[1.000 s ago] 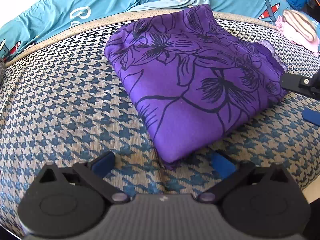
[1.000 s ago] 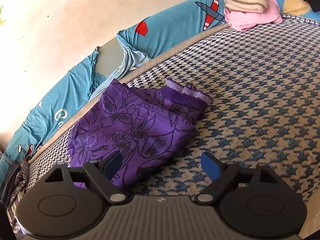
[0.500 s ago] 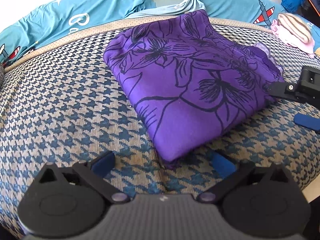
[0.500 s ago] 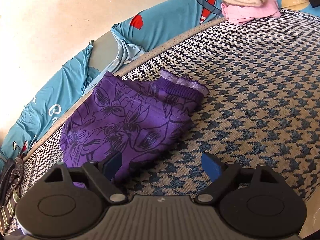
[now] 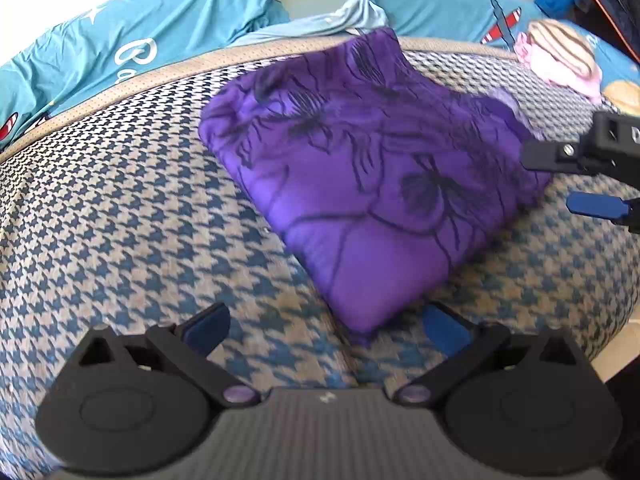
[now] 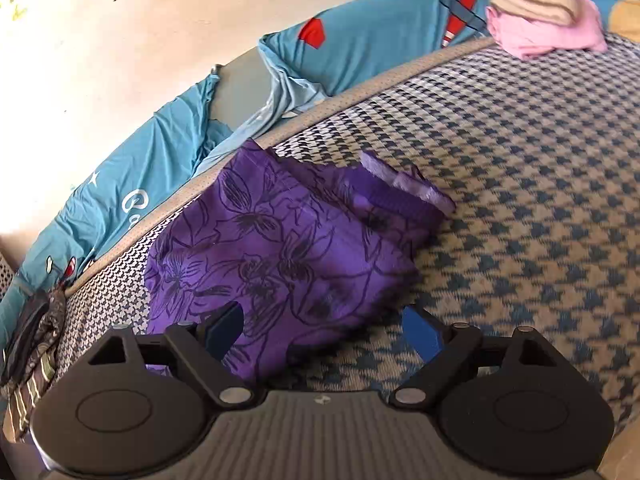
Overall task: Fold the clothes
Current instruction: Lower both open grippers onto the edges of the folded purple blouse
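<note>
A purple garment with black flower outlines (image 5: 368, 184) lies folded into a thick rectangle on the houndstooth cushion (image 5: 120, 208). Its near corner points at my left gripper (image 5: 326, 326), which stands open just short of it, fingers apart and empty. In the right wrist view the same garment (image 6: 280, 256) shows its lilac waistband end at the right. My right gripper (image 6: 322, 330) is open, its left finger over the garment's near edge, nothing pinched. The right gripper (image 5: 568, 180) also shows at the garment's right side in the left wrist view.
Behind the cushion runs a beige piped edge and a teal sheet with plane prints (image 5: 132, 40). A folded pink and striped cream pile (image 6: 540, 16) sits at the far right. Dark striped cloth (image 6: 32, 344) lies at the left edge.
Both grippers have drifted slightly closer to the folded garment; the right gripper has come further in along its right side. Neither has taken hold of it, and both stay open.
</note>
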Demonstrator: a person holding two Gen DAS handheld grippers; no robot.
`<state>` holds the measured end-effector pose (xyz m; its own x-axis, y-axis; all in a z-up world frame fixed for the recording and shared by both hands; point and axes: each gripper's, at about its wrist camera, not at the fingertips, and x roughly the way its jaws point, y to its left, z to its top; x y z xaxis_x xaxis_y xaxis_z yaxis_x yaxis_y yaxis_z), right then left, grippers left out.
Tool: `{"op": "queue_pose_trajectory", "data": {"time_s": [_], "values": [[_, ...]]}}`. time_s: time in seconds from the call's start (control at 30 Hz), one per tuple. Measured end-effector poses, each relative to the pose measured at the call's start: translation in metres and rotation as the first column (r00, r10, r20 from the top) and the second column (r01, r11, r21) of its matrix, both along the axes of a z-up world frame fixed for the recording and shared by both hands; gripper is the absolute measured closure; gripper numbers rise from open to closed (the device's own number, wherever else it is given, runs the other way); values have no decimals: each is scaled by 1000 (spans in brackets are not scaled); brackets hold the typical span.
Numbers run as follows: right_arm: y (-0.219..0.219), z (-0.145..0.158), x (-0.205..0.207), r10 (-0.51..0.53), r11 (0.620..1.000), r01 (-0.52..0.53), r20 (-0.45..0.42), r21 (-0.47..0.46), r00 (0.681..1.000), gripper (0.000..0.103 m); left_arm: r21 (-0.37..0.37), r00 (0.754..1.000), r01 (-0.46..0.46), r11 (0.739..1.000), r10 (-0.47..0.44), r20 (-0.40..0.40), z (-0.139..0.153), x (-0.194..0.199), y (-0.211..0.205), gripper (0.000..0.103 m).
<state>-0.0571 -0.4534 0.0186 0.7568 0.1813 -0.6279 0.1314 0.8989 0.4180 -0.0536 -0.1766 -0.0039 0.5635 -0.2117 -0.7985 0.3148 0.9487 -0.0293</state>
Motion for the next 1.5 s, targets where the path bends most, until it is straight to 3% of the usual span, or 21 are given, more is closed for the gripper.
{"op": "queue_pose_trajectory", "data": {"time_s": [0.13, 0.37, 0.5, 0.6, 0.67, 0.9, 1.2, 1.5], "values": [[-13, 5, 14, 19, 1000, -19, -24, -3, 1000, 16, -66, 999, 43, 997, -44, -19, 12, 18, 11, 0], [-43, 2, 34, 7, 997, -2, -69, 79, 998, 16, -142, 990, 105, 984, -117, -78, 18, 41, 23, 0], [-53, -6, 43, 30, 997, -21, -111, 80, 993, 16, -203, 970, 217, 955, -234, -68, 28, 37, 26, 0], [-59, -13, 50, 38, 995, -25, -134, 101, 990, 16, -271, 960, 250, 930, -274, -58, 38, 39, 31, 0], [-64, -18, 54, 32, 990, -13, -143, 137, 989, 16, -309, 966, 221, 925, -252, -62, 41, 46, 37, 0], [-72, -25, 61, 22, 980, 4, -128, 198, 992, 16, -425, 981, -2, 905, -80, -177, 22, 91, 64, 0], [-81, -33, 70, 20, 953, 10, -95, 304, 995, 10, -472, 966, -104, 876, -25, -258, -5, 127, 66, 0], [-72, -35, 81, 56, 965, -37, -64, 259, 996, 9, -496, 960, -119, 860, -29, -279, -22, 149, 56, 0]]}}
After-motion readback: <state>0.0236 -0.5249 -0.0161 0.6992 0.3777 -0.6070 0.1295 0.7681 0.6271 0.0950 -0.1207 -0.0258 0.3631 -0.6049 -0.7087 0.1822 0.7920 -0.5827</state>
